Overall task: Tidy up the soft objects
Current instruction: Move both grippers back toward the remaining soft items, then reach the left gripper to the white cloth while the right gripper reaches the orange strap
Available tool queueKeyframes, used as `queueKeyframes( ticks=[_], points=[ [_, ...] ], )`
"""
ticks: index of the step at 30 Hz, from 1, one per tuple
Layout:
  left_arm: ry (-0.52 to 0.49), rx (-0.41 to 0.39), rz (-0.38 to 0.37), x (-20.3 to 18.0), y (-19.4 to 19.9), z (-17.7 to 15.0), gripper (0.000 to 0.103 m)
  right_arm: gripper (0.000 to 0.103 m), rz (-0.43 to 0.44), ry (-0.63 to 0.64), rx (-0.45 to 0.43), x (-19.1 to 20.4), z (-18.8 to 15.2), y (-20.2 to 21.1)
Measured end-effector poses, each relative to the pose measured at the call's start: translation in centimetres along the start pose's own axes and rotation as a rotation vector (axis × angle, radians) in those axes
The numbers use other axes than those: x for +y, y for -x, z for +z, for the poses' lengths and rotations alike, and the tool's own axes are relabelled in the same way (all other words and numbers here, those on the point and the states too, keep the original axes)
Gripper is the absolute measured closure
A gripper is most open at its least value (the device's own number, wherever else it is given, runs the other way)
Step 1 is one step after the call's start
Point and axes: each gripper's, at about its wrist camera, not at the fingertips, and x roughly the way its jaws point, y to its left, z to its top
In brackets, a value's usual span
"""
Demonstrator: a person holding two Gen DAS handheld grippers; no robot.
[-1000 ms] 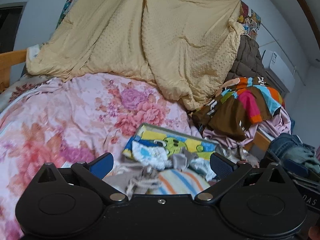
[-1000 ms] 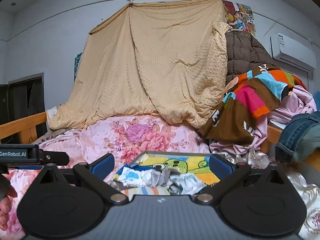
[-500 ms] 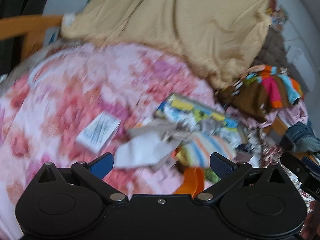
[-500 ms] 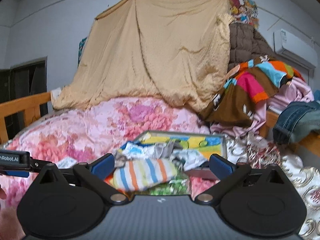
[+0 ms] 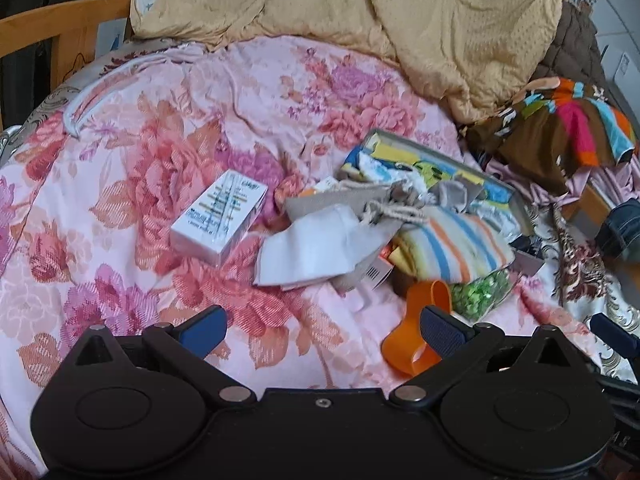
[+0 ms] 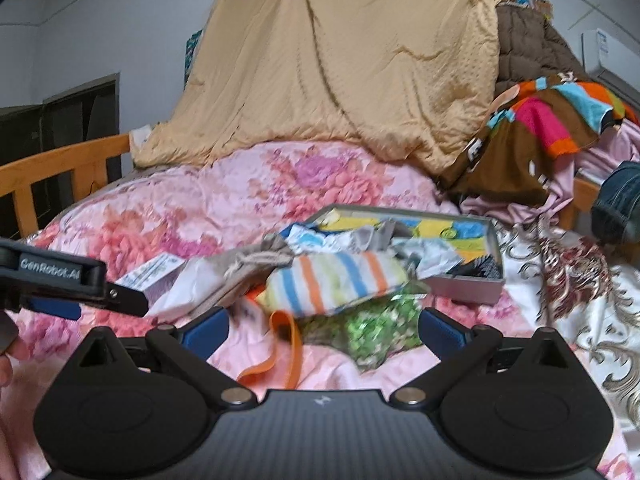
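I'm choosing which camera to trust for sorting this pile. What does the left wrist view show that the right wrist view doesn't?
Only the left wrist view shows the top face of the white box and the white cloth spread flat.

Only the right wrist view shows the air conditioner, the dark doorway, and the left gripper from the side.

Both show the striped cloth, the orange loop, the green packet, the tin tray, the floral quilt and open jaws holding nothing.
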Motion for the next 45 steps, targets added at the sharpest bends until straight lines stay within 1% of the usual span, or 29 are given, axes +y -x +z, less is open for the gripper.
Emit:
queueKeyframes(
  ticks=[6, 9, 19, 22, 26, 28, 32, 36, 38, 41, 45],
  points=[
    [0.022, 0.047, 0.059, 0.7, -0.9, -0.1, 0.001, 0.000, 0.034, 0.006, 0.055, 0.9, -1.3, -1.1],
    [0.032, 0.061, 0.070, 0.8, -1.2, -0.1, 0.001, 0.000, 0.044, 0.006, 0.074, 1.1, -1.9, -1.5],
    [0.021, 0.122, 0.143, 1.0, -2.4, -0.3, 0.001, 0.000, 0.081, -0.021, 0.150, 1.4, -4.0, -3.7],
    [0.011, 0.122, 0.152, 0.8, -2.6, -0.2, 0.001, 0.000, 0.096, -0.053, 0.168, 1.3, -4.3, -4.3],
    [-0.006, 0.127, 0.135, 0.6, -3.2, 0.4, 0.001, 0.000, 0.110, -0.083, 0.186, 1.0, -4.5, -5.2],
    [-0.052, 0.136, 0.122, 0.4, -3.8, 1.1, 0.001, 0.000, 0.113, -0.089, 0.194, 1.0, -4.8, -5.6],
    [-0.158, 0.150, 0.138, 0.0, -4.9, 2.4, 0.001, 0.000, 0.136, -0.139, 0.205, 0.6, -5.2, -6.3],
    [-0.273, 0.169, 0.117, -0.5, -6.2, 3.6, 0.001, 0.000, 0.148, -0.162, 0.214, 0.5, -5.2, -7.2],
    [-0.339, 0.162, 0.093, -0.9, -6.7, 3.8, 0.001, 0.000, 0.159, -0.166, 0.216, 0.4, -5.2, -7.8],
    [-0.454, 0.124, 0.066, -1.4, -7.3, 3.7, 0.001, 0.000, 0.184, -0.178, 0.223, 0.5, -5.2, -8.6],
    [-0.531, 0.113, 0.059, -1.5, -8.7, 3.6, 0.001, 0.001, 0.204, -0.185, 0.222, 0.8, -5.1, -9.8]
  ],
)
